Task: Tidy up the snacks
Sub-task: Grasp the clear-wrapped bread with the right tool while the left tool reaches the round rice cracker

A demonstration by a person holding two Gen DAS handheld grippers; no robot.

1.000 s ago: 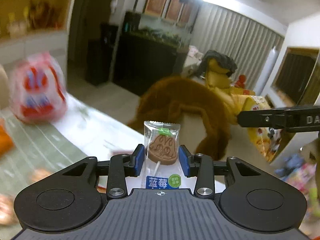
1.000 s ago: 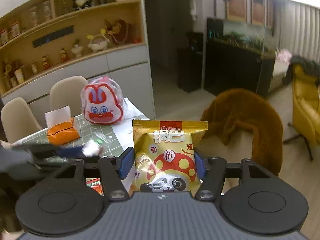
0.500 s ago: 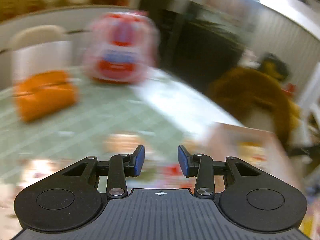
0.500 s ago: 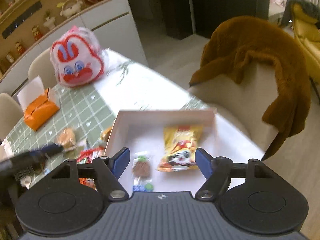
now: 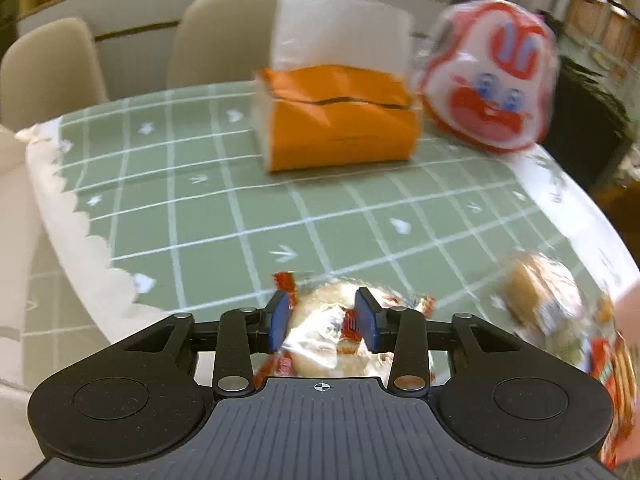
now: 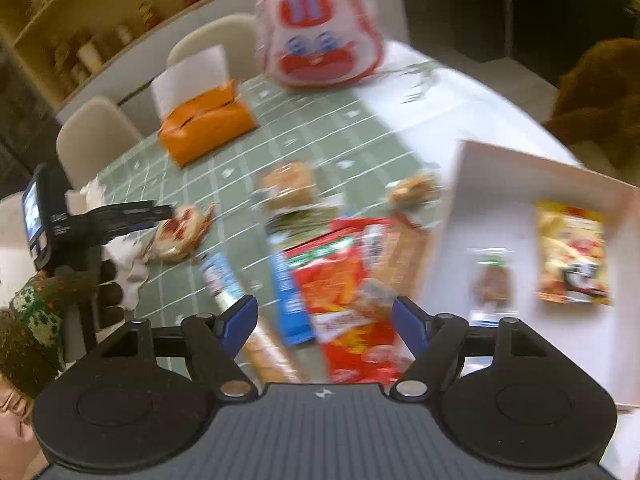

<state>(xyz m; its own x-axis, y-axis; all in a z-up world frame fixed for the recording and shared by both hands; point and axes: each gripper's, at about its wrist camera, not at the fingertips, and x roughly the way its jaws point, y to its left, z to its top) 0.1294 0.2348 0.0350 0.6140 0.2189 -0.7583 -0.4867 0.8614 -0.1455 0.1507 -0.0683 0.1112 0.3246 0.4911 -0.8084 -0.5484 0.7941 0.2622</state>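
Observation:
My left gripper (image 5: pixel 323 320) is open, its blue pads either side of a clear-wrapped round bun (image 5: pixel 328 336) on the green checked tablecloth (image 5: pixel 200 208); it also shows in the right wrist view (image 6: pixel 160 212) by that bun (image 6: pixel 180 232). My right gripper (image 6: pixel 324 320) is open and empty above a red snack bag (image 6: pixel 344 292) and a blue pack (image 6: pixel 292 296). The white box (image 6: pixel 500 200) at right holds a yellow panda chip bag (image 6: pixel 572 256) and a lollipop (image 6: pixel 490 284).
An orange tissue box (image 5: pixel 340 120) and a red-and-white rabbit bag (image 5: pixel 488 76) stand at the table's far side. More wrapped buns (image 6: pixel 288 184) lie mid-table; another lies at right in the left wrist view (image 5: pixel 540 296). Beige chairs (image 5: pixel 52 68) stand behind.
Both grippers let go of their snacks, the lollipop and the panda bag, which now lie in the white box. Both swung left over the table; the left one dropped around a wrapped bun.

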